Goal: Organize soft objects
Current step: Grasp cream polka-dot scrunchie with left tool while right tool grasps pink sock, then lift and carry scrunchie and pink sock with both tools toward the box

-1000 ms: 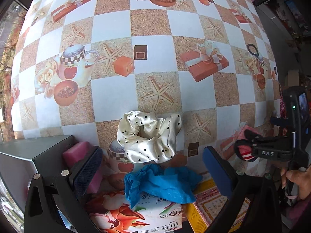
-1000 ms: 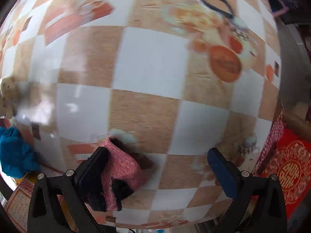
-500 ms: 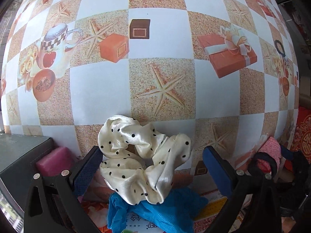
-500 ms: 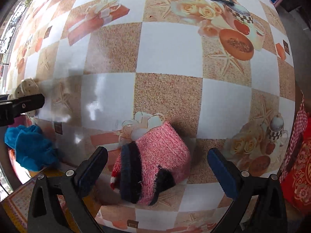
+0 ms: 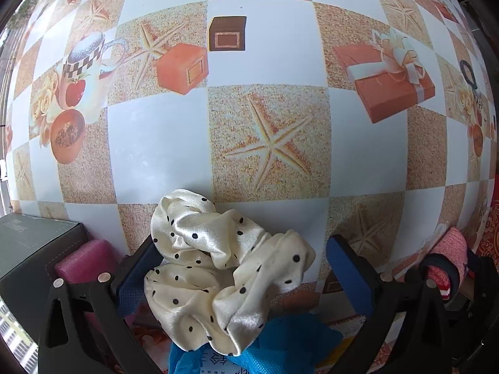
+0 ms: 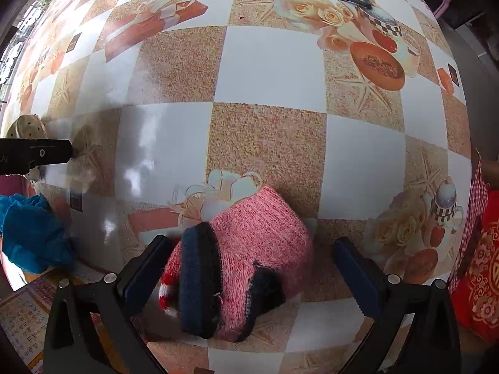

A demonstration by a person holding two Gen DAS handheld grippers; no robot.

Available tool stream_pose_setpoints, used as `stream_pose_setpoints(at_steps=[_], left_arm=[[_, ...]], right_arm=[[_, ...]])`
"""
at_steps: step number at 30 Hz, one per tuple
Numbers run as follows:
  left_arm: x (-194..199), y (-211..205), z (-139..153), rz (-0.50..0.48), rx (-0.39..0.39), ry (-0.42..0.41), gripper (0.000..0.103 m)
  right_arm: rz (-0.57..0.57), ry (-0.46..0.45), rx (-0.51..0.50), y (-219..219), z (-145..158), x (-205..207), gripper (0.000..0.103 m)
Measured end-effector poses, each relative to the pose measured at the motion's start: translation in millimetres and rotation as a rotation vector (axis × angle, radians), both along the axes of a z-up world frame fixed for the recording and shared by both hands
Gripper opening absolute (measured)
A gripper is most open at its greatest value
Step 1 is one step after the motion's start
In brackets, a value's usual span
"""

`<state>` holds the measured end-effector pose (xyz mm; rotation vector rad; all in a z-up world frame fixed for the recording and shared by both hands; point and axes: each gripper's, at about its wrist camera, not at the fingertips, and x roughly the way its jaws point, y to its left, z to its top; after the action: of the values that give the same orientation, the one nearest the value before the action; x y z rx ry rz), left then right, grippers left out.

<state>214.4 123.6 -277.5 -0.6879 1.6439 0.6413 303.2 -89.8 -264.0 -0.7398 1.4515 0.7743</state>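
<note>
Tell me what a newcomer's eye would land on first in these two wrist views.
In the left wrist view, a cream satin scrunchie with black polka dots sits between the open fingers of the left gripper, partly over a crumpled blue cloth. In the right wrist view, a pink knitted sock with a dark navy cuff lies on the checkered tablecloth between the open right gripper.

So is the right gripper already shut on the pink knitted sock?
No: the right gripper is open, with the pink knitted sock between its fingers.
</note>
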Motion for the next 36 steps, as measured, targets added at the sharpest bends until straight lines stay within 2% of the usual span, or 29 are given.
stream_pose_setpoints(at_steps=[4, 6, 8, 9, 10, 11, 12, 13, 16, 20, 25, 28, 32, 36], left_arm=[[-3, -7, 3, -0.007, 0.009, -0.011, 0.099], [-2, -12, 9, -0.033, 0.021, -0.021, 0.092], [2, -18, 16, -0.08, 0.043, -0.039, 0.075], [6, -21, 19, -0.106, 0.055, -0.05, 0.068], [9, -24, 23, -0.133, 0.067, -0.055, 0.049], [11, -25, 25, -0.153, 0.069, -0.059, 0.035], [12, -26, 27, -0.158, 0.064, -0.067, 0.032], [13, -25, 30, -0.151, 0.06, -0.08, 0.03], [12, -25, 46, -0.134, 0.085, -0.123, 0.028], [3, -29, 79, -0.135, 0.114, -0.182, 0.028], [-11, -39, 117, -0.144, 0.146, -0.243, 0.028], [-24, -50, 132, -0.148, 0.159, -0.264, 0.028], [-47, -66, 146, -0.14, 0.155, -0.286, 0.028], [-67, -78, 154, -0.155, 0.15, -0.313, 0.028]], right_arm=[[0.009, 0.016, -0.027, 1, 0, -6, 0.103], [0.014, 0.014, -0.028, 0, 3, -9, 0.1], [0.02, 0.004, -0.016, 0, 6, -14, 0.093], [0.026, -0.003, -0.007, 0, 12, -17, 0.085], [0.034, -0.012, 0.004, -1, 19, -16, 0.07], [0.047, -0.02, 0.016, -2, 26, -17, 0.061], [0.06, -0.027, 0.025, -2, 31, -19, 0.046], [0.064, -0.025, 0.026, -3, 33, -18, 0.044], [0.031, 0.02, 0.057, -12, 39, -10, 0.039], [-0.088, 0.122, 0.13, -34, 55, 8, 0.039], [-0.167, 0.153, 0.2, -61, 80, 19, 0.039], [-0.185, 0.162, 0.222, -72, 85, 28, 0.039], [-0.209, 0.172, 0.236, -81, 92, 37, 0.04], [-0.239, 0.179, 0.243, -88, 92, 28, 0.04]])
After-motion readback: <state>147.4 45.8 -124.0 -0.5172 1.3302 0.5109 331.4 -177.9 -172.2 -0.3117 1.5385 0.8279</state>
